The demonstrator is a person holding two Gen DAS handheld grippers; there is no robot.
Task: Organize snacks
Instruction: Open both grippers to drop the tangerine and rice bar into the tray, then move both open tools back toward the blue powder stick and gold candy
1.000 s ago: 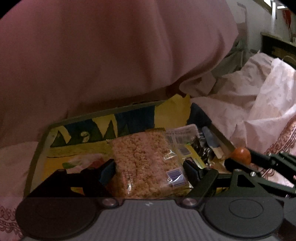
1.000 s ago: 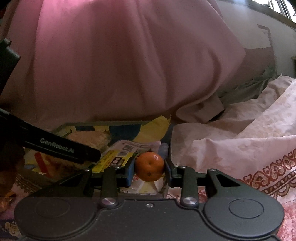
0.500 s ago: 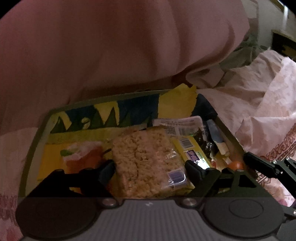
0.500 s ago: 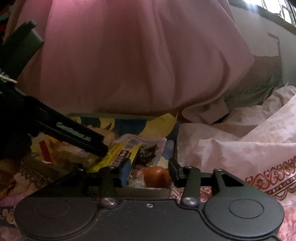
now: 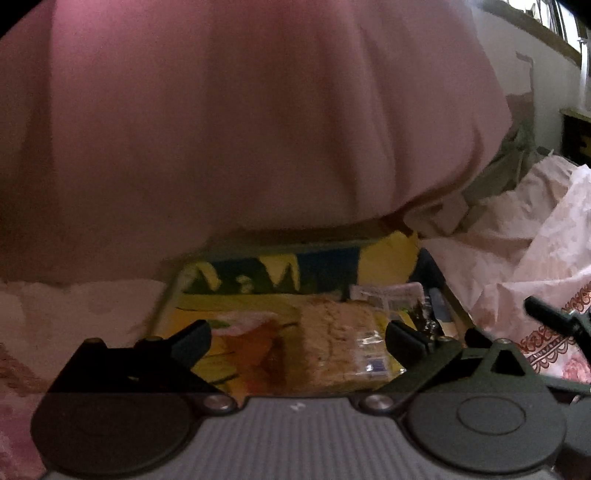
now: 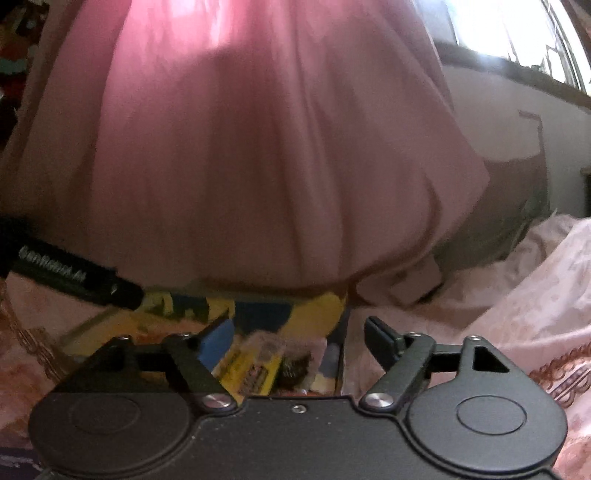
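At lower centre of both views, the left gripper (image 5: 297, 338) and right gripper (image 6: 295, 338) are opening, empty, above the tray (image 5: 166, 306); release step apparently done, next snack required.

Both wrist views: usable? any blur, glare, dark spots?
Left wrist view: dim and soft; the rice-cake pack in the tray is smeared, its label unreadable; fisheye bends the edges. Right wrist view: heavier motion blur on the yellow wrapper; the window top right is blown out; the pink cloth glows, backlit.
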